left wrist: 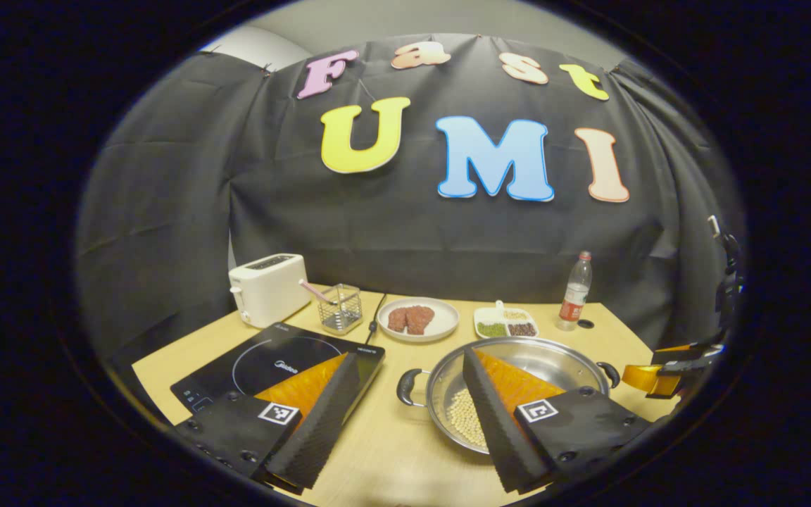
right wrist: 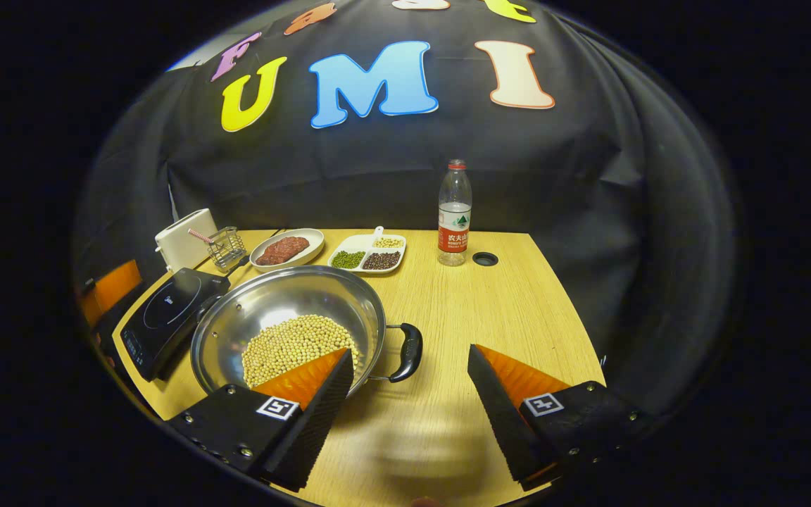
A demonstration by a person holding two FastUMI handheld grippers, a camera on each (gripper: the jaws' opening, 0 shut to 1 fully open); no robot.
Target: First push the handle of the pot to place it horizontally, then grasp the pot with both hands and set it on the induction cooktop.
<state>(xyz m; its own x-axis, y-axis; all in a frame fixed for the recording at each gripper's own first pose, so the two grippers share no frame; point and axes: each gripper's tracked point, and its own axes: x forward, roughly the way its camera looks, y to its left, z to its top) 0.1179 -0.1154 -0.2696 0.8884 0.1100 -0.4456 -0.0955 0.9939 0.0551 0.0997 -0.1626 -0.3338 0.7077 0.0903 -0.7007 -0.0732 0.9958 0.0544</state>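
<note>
Stainless steel, round and shallow: we list the pot, polished inside, carrying a heap of pale beans, with two black loop handles. It sits on the pale wood-grain table, just right of the flat black glass induction cooktop, not on it. In the left gripper view our left claw hangs with fingers apart, one over the cooktop, the other over the pot's bowl. In the right gripper view our right claw is likewise spread, the pot's right handle between its fingers, untouched. Further items: white boxy toaster, wire basket, oval plate of meat, divided dish of beans, clear plastic bottle.
</note>
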